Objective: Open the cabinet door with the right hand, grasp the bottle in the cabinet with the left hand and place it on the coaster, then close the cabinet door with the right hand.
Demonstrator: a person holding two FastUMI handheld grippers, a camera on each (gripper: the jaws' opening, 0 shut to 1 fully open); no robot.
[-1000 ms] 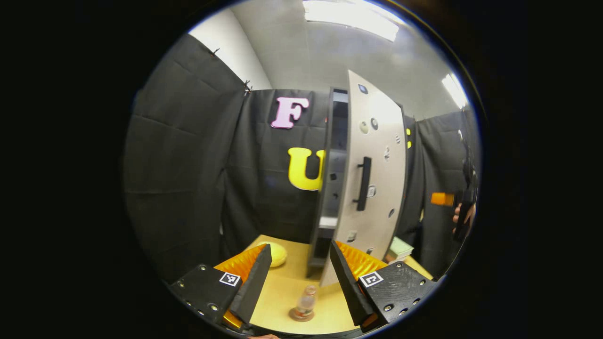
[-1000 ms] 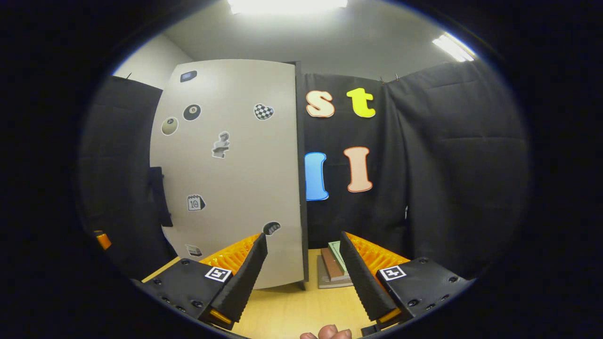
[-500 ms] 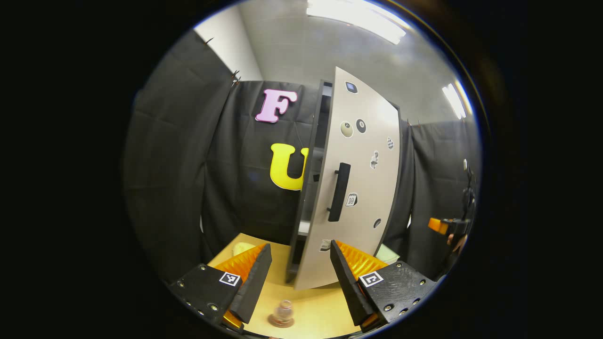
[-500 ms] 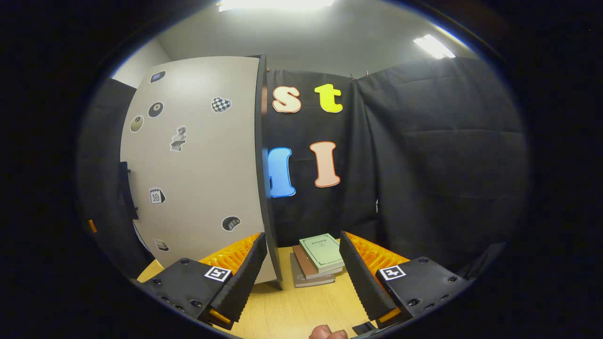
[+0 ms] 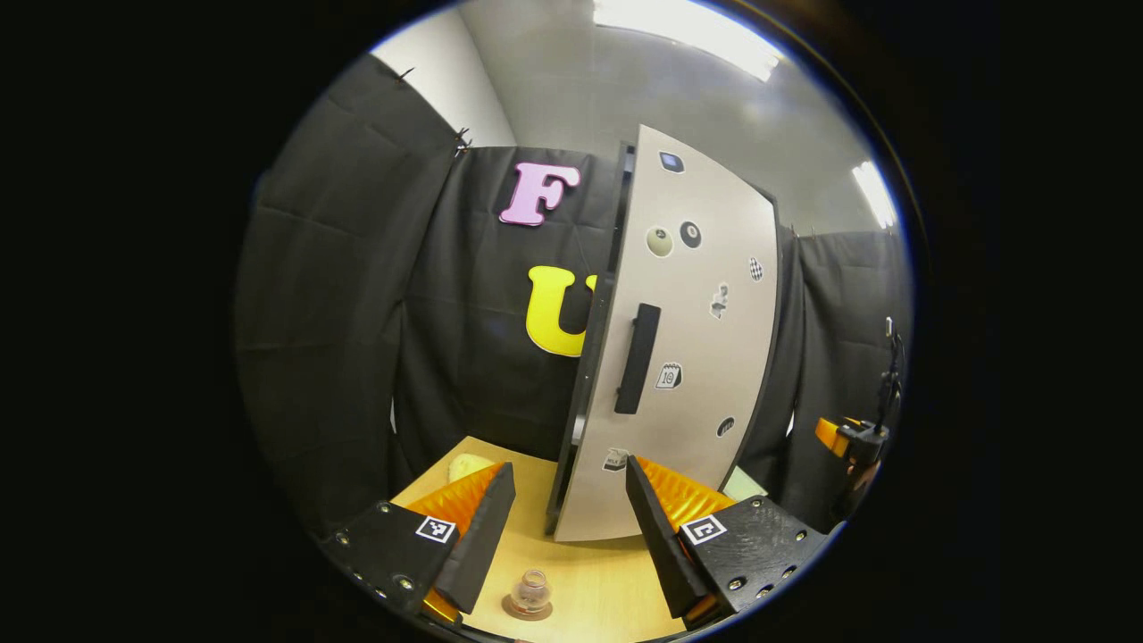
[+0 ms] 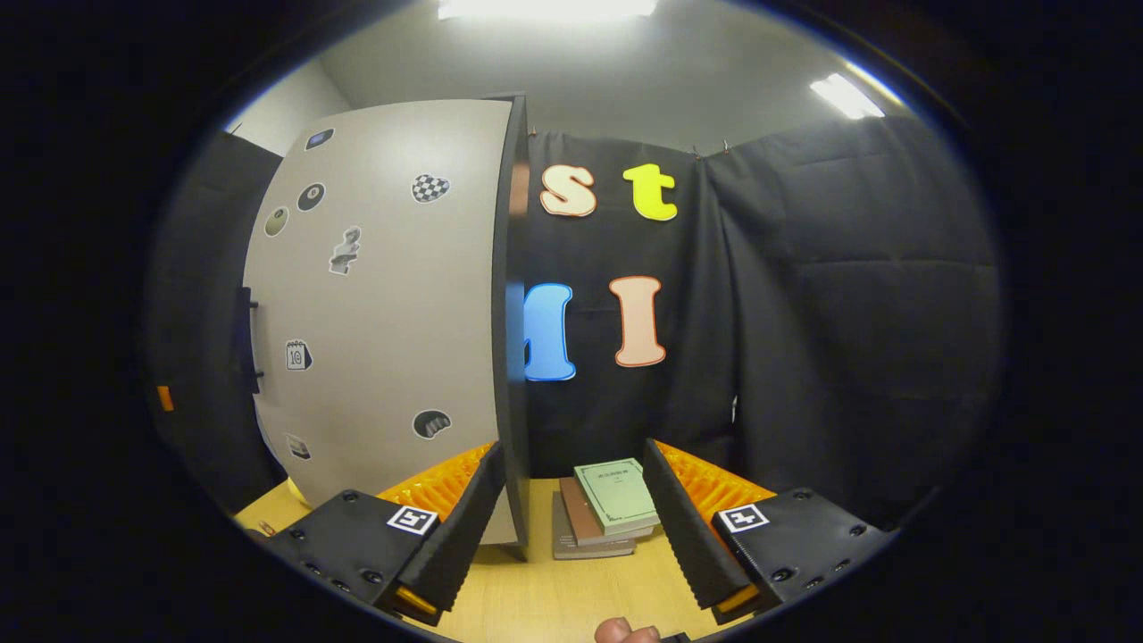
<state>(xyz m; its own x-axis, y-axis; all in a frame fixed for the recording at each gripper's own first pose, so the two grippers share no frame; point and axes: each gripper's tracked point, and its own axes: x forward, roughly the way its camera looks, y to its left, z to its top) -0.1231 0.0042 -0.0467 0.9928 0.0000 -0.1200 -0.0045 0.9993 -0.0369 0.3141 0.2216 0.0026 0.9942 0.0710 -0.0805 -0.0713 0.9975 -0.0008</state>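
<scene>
I am holding both the left gripper [image 5: 568, 527] and right gripper [image 6: 571, 527] released and empty. The bottle [image 5: 531, 591] is sitting on its coaster [image 5: 527, 611], near the almost closed cabinet door [image 5: 679, 357]. I am judging a hard shove could shake the table and topple it.

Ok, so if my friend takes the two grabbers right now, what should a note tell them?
Left gripper: open, holding nothing, above the table.
Right gripper: open, holding nothing, its fingers either side of the cabinet's right edge, not gripping it.
Bottle: upright on the coaster, on the table in front of the cabinet.
Cabinet door: nearly shut; a thin gap shows at its handle side.
Books: stacked right of the cabinet.
Done: door opened, bottle placed on the coaster.
Left: check the door is fully closed; if not, push it with the right gripper.
</scene>
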